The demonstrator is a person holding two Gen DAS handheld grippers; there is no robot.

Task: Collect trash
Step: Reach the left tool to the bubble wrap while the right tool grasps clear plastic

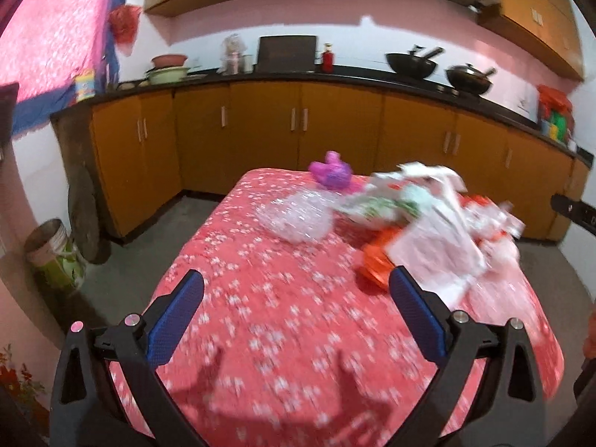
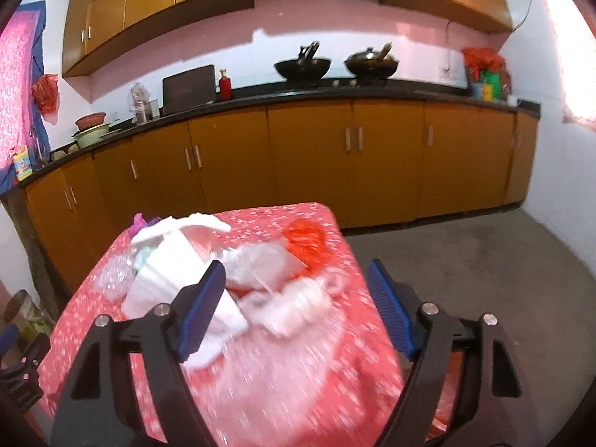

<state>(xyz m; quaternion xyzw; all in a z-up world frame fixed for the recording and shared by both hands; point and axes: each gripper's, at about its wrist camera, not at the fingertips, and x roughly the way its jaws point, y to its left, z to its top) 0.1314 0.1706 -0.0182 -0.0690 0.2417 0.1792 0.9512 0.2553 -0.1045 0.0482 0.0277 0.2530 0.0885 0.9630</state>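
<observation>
Both tongs hang wide apart over the red flowered tabletop point(image 1: 260, 316), holding nothing. The left tongs point(image 1: 296, 298) face bare cloth; the trash point(image 1: 421, 219), a blurred heap of white, clear and orange bags, lies ahead to their right. The right tongs point(image 2: 296, 287) frame what looks like crumpled white plastic point(image 2: 290, 305).

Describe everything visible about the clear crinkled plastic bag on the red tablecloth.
The clear crinkled plastic bag is a thin, see-through film, crumpled into a low, rounded heap with glinting creases. It lies on the red floral tablecloth, toward the far half of the table. The purple plastic piece sits just behind it, and the white plastic bag pile borders its right side. Neither gripper touches it. Blur hides finer detail.
</observation>
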